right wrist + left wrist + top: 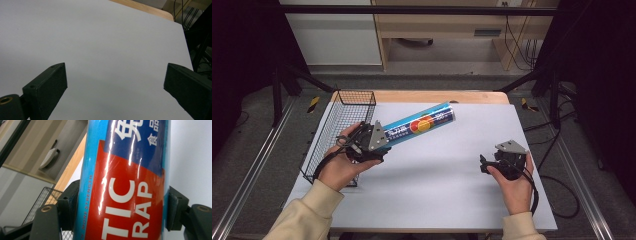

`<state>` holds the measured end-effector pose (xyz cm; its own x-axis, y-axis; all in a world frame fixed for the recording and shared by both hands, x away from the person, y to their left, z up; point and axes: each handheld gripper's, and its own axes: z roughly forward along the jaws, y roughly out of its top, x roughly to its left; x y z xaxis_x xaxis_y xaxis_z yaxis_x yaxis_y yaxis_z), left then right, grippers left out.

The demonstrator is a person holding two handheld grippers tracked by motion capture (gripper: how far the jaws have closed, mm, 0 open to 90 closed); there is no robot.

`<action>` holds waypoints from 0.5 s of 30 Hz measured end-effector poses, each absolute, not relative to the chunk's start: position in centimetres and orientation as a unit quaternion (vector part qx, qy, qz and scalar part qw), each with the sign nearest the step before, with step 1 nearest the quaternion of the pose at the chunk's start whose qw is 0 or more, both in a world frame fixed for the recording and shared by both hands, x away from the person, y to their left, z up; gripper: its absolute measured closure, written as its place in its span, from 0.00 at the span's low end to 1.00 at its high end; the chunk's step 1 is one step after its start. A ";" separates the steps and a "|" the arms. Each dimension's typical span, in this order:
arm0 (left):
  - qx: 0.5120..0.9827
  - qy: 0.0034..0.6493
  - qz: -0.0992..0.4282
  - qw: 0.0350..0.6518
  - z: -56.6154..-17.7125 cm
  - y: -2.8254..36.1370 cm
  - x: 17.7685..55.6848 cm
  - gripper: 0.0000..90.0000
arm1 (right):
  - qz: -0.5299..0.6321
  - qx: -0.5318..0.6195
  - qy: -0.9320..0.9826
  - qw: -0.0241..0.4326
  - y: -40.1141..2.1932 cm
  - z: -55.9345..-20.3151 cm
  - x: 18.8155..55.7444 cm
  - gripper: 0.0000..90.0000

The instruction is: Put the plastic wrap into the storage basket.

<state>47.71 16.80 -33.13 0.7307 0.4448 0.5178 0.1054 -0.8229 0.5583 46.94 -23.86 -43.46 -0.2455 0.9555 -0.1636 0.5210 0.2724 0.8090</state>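
Currently L gripper (379,141) sits near the left edge of the surface (452,170), held in the person's left hand (339,162), forearm coming in from the bottom-left corner in a cream sleeve (307,212). Hand wraps the gripper body from below/behind, grey three-cornered plate on top, jaws aimed toward the far right. Jaws pinch a long blue tube (419,125) w/ red and orange label, gripped at its near end; the tube slants up and away toward the far edge, its far cap end over the middle of the surface. Can't tell from the high view whether the far end touches the surface. In the left gripper view the tube (125,185) runs between the two black pads, both pressed against its sides; white lettering on the red panel, blue panel above.

Wire basket (339,132), black mesh, stands along the left edge, just beside the left hand; the hand overlaps its near part.

R gripper (492,162) is near the right edge, well apart from the tube, held in the right hand (514,185), forearm entering from the bottom edge. Jaws point left across the surface. Right gripper view: jaws spread wide, nothing between them, pale surface (107,50) beneath, wood edge at the far corner.
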 end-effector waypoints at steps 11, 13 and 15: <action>0.886 0.176 0.352 0.244 -31.2 19.1 46.9 0.33 | 0.318 0.520 0.718 0.336 -23.7 -44.0 46.8 0.06; 0.883 0.184 0.355 0.247 -31.0 19.6 46.8 0.33 | 0.316 0.520 0.715 0.345 -23.9 -44.0 46.8 0.06; 0.881 0.190 0.355 0.248 -30.9 20.1 46.8 0.33 | 0.318 0.523 0.711 0.346 -24.0 -43.9 46.8 0.06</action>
<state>46.80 20.15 -30.89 0.6753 0.5108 0.5320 0.1588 -0.8051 0.5715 46.76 -24.05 -43.90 -0.2136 0.9637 -0.1600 0.5242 0.2513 0.8137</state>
